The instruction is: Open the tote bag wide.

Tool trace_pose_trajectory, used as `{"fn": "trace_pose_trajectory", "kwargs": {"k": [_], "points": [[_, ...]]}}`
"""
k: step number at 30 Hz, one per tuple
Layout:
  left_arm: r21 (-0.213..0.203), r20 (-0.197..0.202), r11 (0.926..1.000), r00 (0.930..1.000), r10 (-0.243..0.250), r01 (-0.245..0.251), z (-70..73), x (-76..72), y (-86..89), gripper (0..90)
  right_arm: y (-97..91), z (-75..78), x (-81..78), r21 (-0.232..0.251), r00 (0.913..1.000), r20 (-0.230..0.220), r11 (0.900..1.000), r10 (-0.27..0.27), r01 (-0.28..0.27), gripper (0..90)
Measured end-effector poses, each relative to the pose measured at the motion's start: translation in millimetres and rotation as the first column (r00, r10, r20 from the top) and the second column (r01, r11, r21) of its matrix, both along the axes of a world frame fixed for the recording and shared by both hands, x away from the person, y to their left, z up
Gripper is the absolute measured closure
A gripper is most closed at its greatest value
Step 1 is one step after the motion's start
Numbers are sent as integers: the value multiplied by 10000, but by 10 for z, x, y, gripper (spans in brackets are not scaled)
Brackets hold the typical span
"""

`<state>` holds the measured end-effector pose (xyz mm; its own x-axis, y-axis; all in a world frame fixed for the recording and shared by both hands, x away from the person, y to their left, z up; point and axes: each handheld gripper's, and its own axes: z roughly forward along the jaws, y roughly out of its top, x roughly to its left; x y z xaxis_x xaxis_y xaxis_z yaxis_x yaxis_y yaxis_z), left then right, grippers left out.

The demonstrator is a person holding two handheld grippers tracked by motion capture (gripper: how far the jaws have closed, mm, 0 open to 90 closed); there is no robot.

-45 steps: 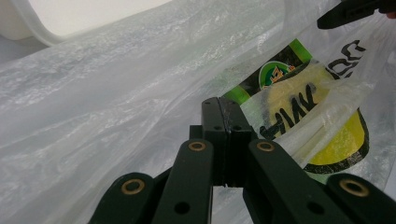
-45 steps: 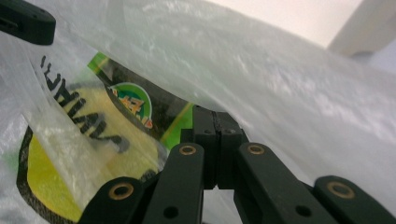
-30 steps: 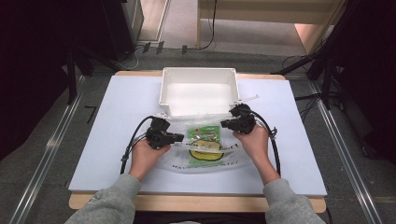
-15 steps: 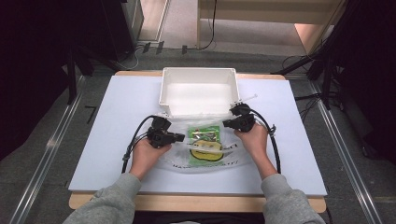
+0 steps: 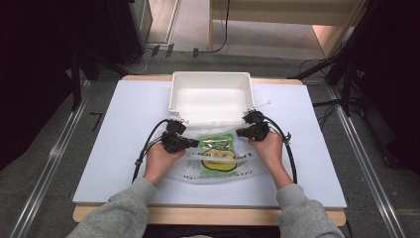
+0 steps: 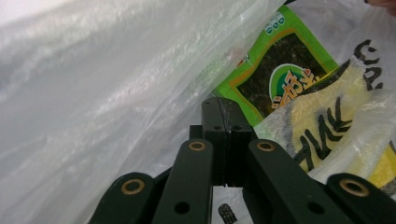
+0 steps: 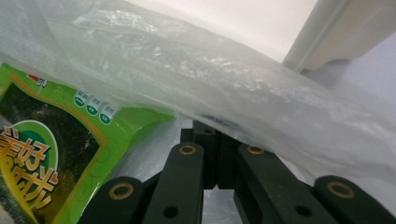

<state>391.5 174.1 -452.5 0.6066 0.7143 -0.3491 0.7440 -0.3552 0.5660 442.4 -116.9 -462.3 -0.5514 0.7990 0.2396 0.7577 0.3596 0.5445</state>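
White tabletop [image 5: 124, 148]: plastic bag [image 5: 218, 168] lies just before the bin [image 5: 210, 82], mouth toward it. Left gripper [image 5: 194, 144] and right gripper [image 5: 239, 132], jaws pressed together, pinch the bag's mouth at opposite sides, snack packet [image 5: 216, 144] between them.

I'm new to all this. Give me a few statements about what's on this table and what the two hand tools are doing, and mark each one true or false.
1. A green packet lies inside the plastic bag. True.
2. The white bin holds several packets. False: it looks empty.
3. The left gripper has its jaws closed together at the bag's edge. True.
4. The right gripper hangs far from the bag, over the bin. False: it is at the bag's right edge, jaws shut against the film.
5. The bag sits between the bin and the person. True.
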Motion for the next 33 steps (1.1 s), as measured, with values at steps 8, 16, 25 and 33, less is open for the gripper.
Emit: {"fn": "trace_pose_trajectory", "kwargs": {"k": [8,16,25,33], "points": [[-105,-315,9993,9988,-363,360,-45,-177,43,900,15,-8,-1,-50,10000,62,10000,-51,52,900],[80,-313,9959,9954,-903,906,-55,-458,58,900,32,-4,-16,-215,9999,135,9997,-75,78,900],[204,-349,9907,9904,-1335,1343,-58,-706,65,900,34,-6,-21,-194,9998,138,9997,-149,151,900],[80,-375,9930,9924,-1175,1178,-98,-709,94,900,27,42,-59,49,9998,80,9998,-204,204,900]]}}
